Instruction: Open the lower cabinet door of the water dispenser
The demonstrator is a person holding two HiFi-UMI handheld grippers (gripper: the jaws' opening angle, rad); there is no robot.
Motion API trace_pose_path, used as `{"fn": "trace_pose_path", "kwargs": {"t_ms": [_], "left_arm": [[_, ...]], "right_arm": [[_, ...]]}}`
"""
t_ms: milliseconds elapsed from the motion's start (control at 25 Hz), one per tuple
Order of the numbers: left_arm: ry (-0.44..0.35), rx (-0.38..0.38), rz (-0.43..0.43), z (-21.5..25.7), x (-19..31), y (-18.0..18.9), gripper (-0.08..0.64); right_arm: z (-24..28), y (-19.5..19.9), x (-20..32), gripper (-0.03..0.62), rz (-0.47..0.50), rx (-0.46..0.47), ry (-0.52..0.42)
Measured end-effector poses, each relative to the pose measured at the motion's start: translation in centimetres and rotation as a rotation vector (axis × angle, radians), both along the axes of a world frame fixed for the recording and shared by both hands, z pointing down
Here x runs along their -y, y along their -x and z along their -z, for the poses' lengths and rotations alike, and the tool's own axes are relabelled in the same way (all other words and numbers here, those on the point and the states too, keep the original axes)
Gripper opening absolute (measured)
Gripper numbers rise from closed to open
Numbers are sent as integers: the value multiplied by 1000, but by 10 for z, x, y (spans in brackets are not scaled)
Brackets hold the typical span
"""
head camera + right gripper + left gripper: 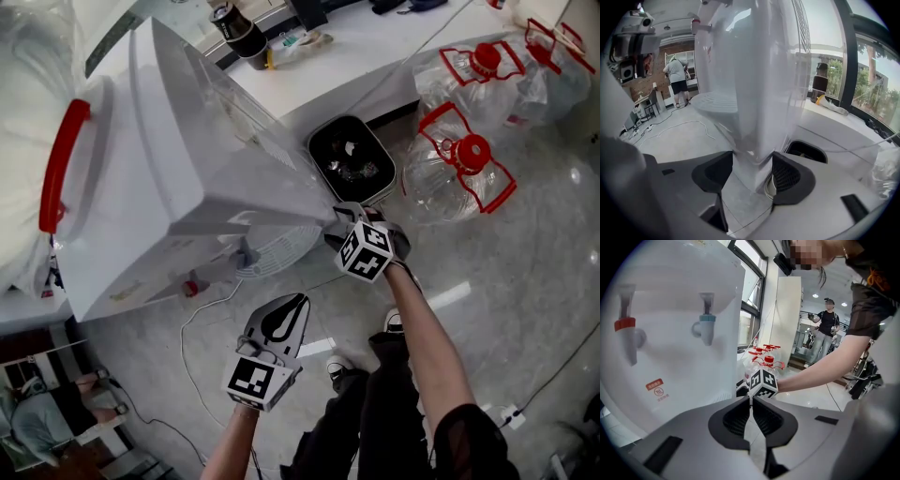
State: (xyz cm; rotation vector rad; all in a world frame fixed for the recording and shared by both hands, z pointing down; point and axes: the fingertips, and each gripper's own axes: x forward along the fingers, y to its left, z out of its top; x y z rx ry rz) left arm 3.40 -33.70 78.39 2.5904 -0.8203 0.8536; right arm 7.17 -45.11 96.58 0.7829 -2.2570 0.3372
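The white water dispenser (187,141) stands at the left in the head view, seen from above. My right gripper (345,214) is at its lower front corner. In the right gripper view the right gripper (752,171) has both pads against the white edge of the lower cabinet door (754,117), which fills the gap between them. My left gripper (291,305) hangs shut and empty in front of the dispenser, apart from it. In the left gripper view the left gripper (750,399) faces the red tap (626,331) and the blue tap (705,326).
A black bin (352,159) sits by the dispenser's right side, with empty water bottles (459,159) with red handles beyond it. A white cable (192,337) lies on the floor. My feet (342,366) are close below. Another person (828,326) stands far off.
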Motion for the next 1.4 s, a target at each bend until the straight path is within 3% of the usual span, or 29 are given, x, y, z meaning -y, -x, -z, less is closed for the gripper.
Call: {"fn": "trace_pose_path", "kwargs": {"t_ms": [320,640,960,1160,1400], "left_arm": [[13,-8,24,18,-21,12,20],[18,-56,78,43,-62,44,20],[14,-28,90,55,-113,102,20],[5,0,149,57,-131,152,20],[-5,-7,268,55,-141,197,20]], "right_arm": [[2,-7,-72,218,12,-19,59],[3,28,-169,198,51,-45,154],[3,119,-262,189,148,-7,227],[7,190,-301,179,240,40,250],[3,245,-315,179,323,47,276]]}}
